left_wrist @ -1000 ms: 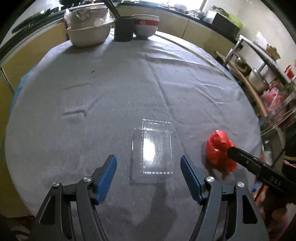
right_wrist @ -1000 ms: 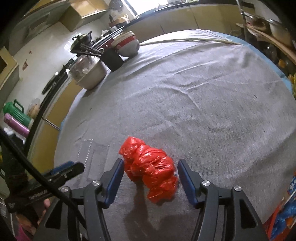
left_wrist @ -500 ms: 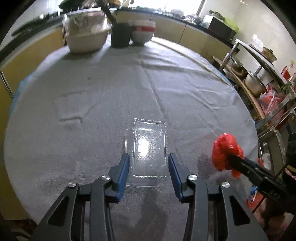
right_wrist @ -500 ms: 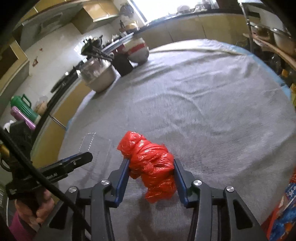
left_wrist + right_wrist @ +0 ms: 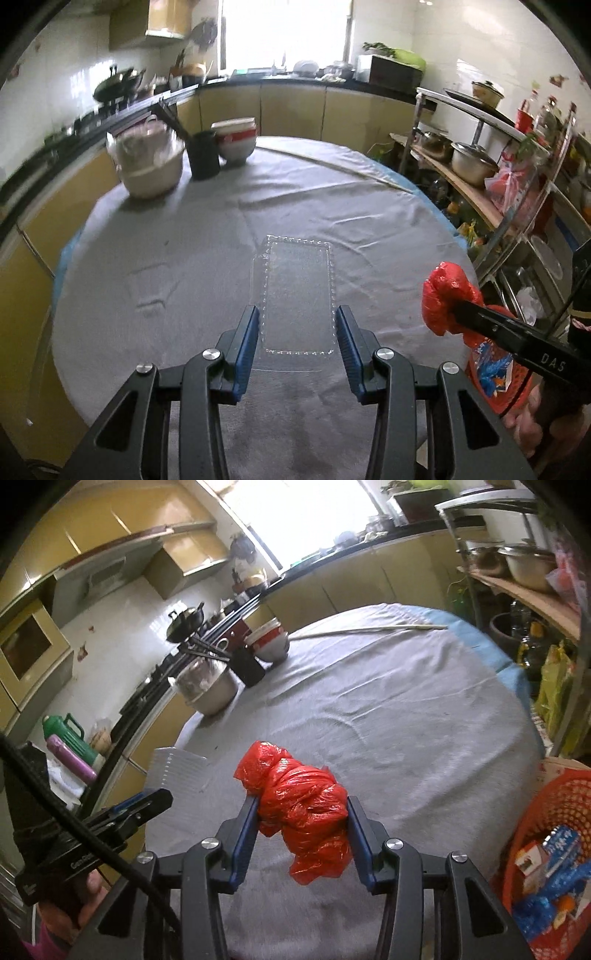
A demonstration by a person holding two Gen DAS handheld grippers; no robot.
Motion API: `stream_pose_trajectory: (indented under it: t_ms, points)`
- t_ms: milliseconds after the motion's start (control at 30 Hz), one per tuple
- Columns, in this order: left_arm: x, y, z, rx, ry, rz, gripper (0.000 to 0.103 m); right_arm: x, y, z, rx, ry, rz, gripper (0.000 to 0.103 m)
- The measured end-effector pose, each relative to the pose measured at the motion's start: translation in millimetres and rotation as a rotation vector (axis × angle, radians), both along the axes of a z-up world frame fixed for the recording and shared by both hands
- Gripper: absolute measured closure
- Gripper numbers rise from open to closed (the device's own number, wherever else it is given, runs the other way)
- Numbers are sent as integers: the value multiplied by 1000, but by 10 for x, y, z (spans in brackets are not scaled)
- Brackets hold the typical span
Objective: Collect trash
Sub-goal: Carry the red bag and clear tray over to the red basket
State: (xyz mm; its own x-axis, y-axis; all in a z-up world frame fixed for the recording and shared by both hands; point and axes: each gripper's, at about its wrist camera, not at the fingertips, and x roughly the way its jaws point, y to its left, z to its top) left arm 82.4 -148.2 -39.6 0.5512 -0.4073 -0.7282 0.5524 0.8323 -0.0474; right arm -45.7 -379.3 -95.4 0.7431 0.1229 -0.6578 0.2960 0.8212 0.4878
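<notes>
Left gripper (image 5: 297,334): Its two blue fingers are pinched onto the sides of the clear plastic box (image 5: 297,295). The box looks tipped up off the table (image 5: 184,258) at the near end, but I cannot tell if it is all the way off.

Right gripper (image 5: 302,827): Its fingers are squeezed tight on the red bag (image 5: 301,812). The bag is scrunched up and hangs in the air above the near edge of the table.

Clear plastic box: It is flat and see-through. It sits between the left fingers, over the gray cloth, near the front of the table.

Red bag: It is held up, close to the right side of the table. From the left camera it shows as a red lump (image 5: 448,295) on the end of the right tool.

Basket (image 5: 532,819): An orange basket stands down low, just past the right edge of the table. Some wrappers and small boxes are in it already.

Other things: A pot (image 5: 149,168), a dark cup (image 5: 203,155) and bowls (image 5: 236,142) stand together at the far side.

Done so far: I think both pieces of trash are grabbed.

Left to do: Both most likely need to go into the basket. The red bag is nearer to it. No other trash shows on the cloth.
</notes>
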Motion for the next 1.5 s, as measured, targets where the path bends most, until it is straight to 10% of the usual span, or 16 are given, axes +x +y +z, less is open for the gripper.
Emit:
stream_pose_trajectory:
  t_ms: [1500]
  points:
    - [-1046,-1249,246,136,-169,-263,59,-1517,-1047,295,-3,-79,-332,54]
